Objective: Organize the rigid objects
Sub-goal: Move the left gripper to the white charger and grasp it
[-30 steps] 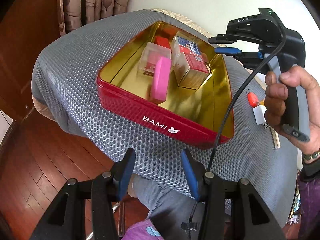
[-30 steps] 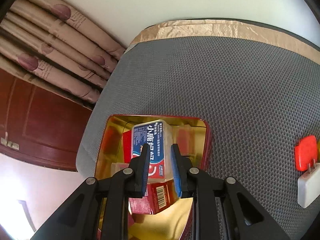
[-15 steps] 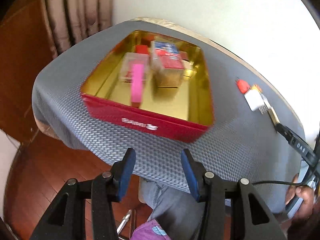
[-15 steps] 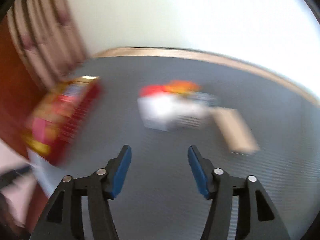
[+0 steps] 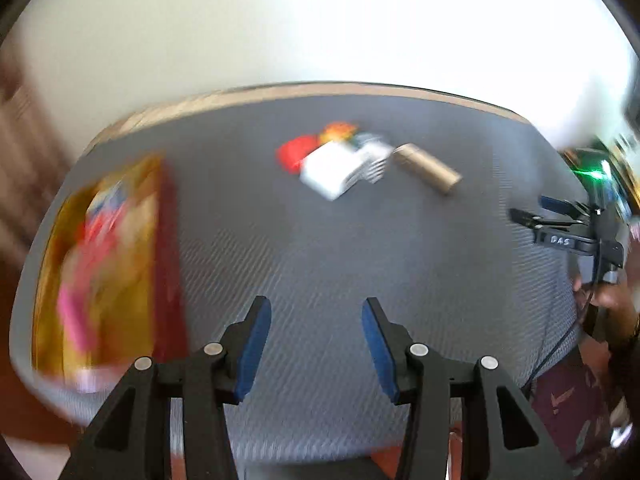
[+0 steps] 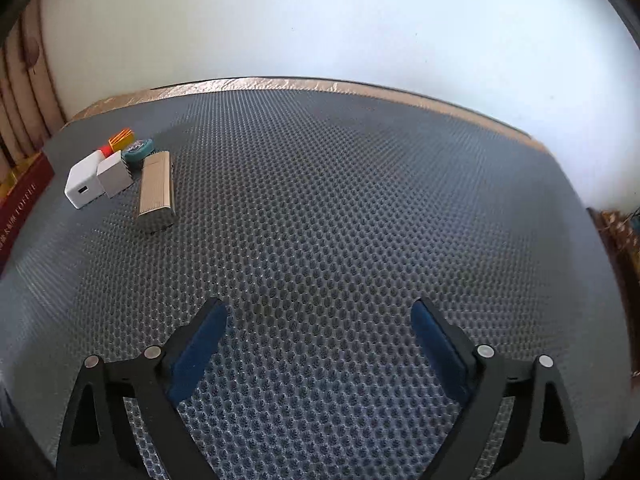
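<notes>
The right gripper [image 6: 318,344] hangs over the grey mat [image 6: 360,200] with nothing between its blue pads, and its jaws are opening wide. The left gripper [image 5: 316,344] has its jaws partly spread, and they hold nothing either.

The things left to tidy sit in a little bunch on the mat. There is a gold box [image 6: 157,190], a white charger [image 6: 85,182], a small white cube [image 6: 115,176], a round teal thing [image 6: 138,151], and red and orange bits behind them. From the right gripper, the bunch lies far off to the left and further away. The gold box is the closest piece. Its long side runs away from the gripper, so I think the jaws could close across its narrow sides once the hand swings left.

From the left gripper, the bunch [image 5: 340,164] lies straight ahead and a bit right, well apart from the pads. I cannot say which hand is nearer.

The left view is blurry, but it shows the red tin [image 5: 168,260] with its gold inside, already holding some things. It also shows the right gripper at the mat's right edge. The right view is sharp but shows only a strip of the tin's red side.
</notes>
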